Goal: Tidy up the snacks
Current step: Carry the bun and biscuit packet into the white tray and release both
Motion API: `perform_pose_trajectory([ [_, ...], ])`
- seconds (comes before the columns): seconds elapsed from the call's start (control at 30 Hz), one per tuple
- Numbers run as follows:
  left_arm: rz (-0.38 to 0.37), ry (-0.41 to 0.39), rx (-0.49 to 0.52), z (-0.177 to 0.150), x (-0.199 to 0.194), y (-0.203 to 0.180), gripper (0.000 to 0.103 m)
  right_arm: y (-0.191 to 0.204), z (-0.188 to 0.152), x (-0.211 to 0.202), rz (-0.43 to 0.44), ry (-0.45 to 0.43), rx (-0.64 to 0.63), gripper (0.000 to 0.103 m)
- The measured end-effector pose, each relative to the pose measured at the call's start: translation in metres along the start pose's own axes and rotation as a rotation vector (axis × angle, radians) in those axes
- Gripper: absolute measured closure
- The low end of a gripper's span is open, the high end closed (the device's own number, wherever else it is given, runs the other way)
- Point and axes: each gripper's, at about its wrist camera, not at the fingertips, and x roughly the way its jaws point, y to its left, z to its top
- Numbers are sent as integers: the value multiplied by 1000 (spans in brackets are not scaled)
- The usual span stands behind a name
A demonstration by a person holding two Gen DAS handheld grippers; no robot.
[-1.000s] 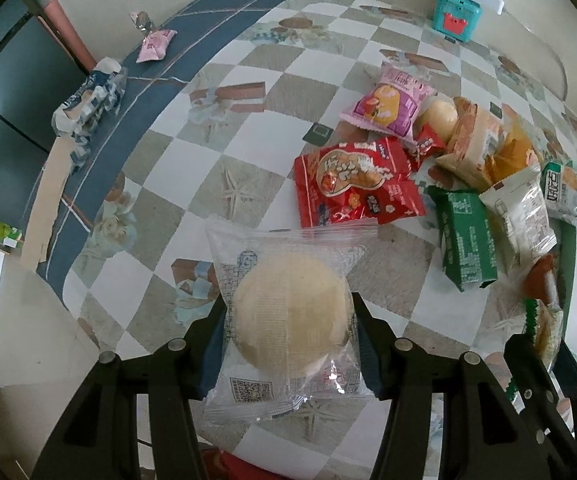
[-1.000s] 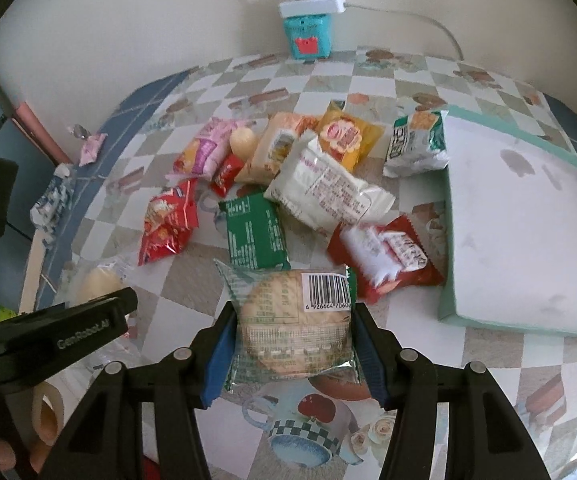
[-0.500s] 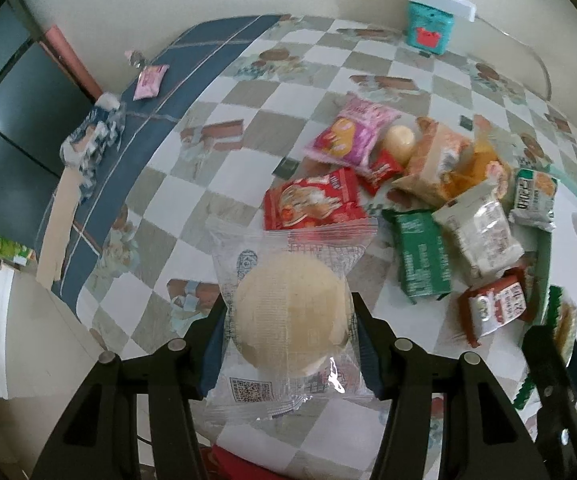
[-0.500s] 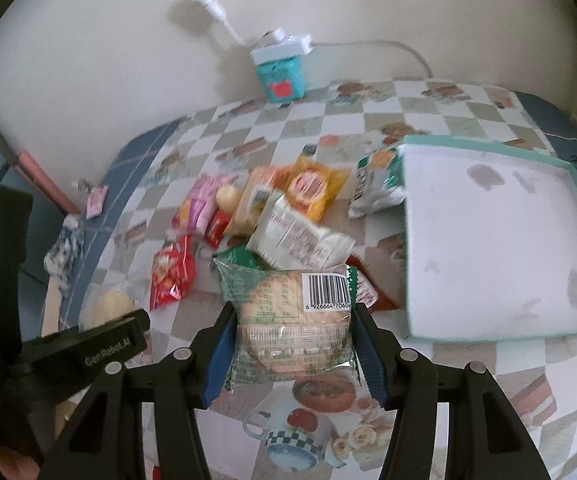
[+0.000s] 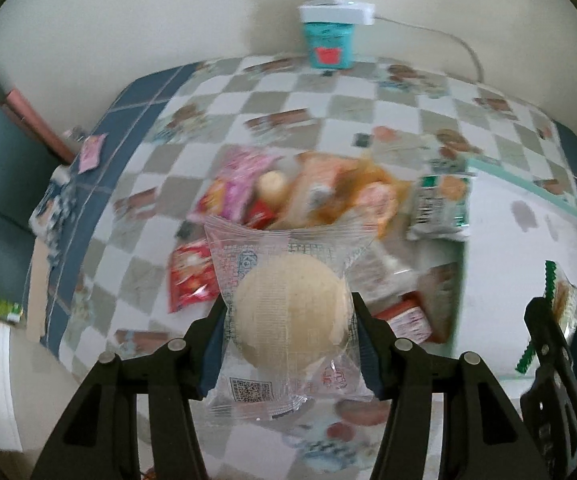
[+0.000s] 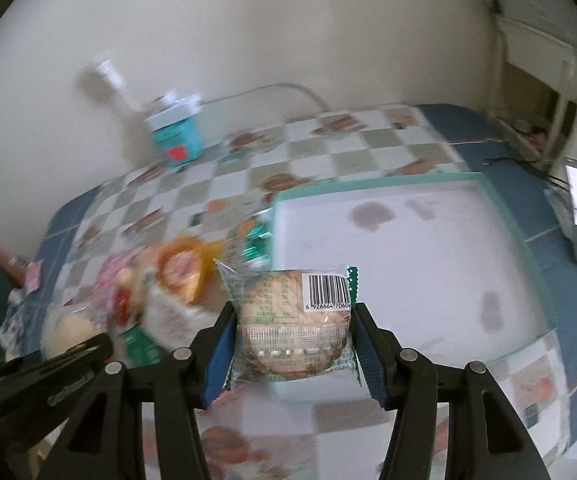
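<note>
The left gripper [image 5: 288,344] has its jaws clamped on a clear-wrapped round bun [image 5: 290,316], held above the checkered surface [image 5: 328,112]. The right gripper [image 6: 290,350] grips a green-edged biscuit packet [image 6: 292,320] over the white tray [image 6: 408,248], beside the snack pile [image 5: 308,192].

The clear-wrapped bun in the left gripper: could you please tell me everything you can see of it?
The bun is round, pale cream and finely textured, sealed in a clear crinkly wrapper with faint printing, a QR code at the lower left and a red mark at the lower right. The left gripper is shut on it, its blue pads pressing both sides. It hangs flat-faced to the camera, lifted above the checked tablecloth, touching nothing else.
</note>
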Motion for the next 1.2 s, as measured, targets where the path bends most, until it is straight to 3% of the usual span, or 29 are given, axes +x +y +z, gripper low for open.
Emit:
perform_pose_trajectory([
  [0.27, -88, -20, 84, 19, 5, -65, 45, -66, 25, 24, -77, 1, 170, 44],
  [0.47, -150, -16, 133, 33, 16, -107, 45, -100, 41, 41, -49, -32, 253, 44],
  [0.63, -208, -58, 168, 47, 18, -135, 45, -121, 45, 59, 6, -23, 332, 44],
  [1.0, -306, -72, 240, 51, 43, -176, 45, -156, 54, 85, -37, -40, 400, 44],
  [1.13, -320, -70, 276, 50, 50, -186, 44, -156, 56, 91, -112, -21, 365, 43],
  [1.2, -330, -80, 288, 50, 49, -188, 38, -157, 56, 93, -131, -5, 360, 40],
])
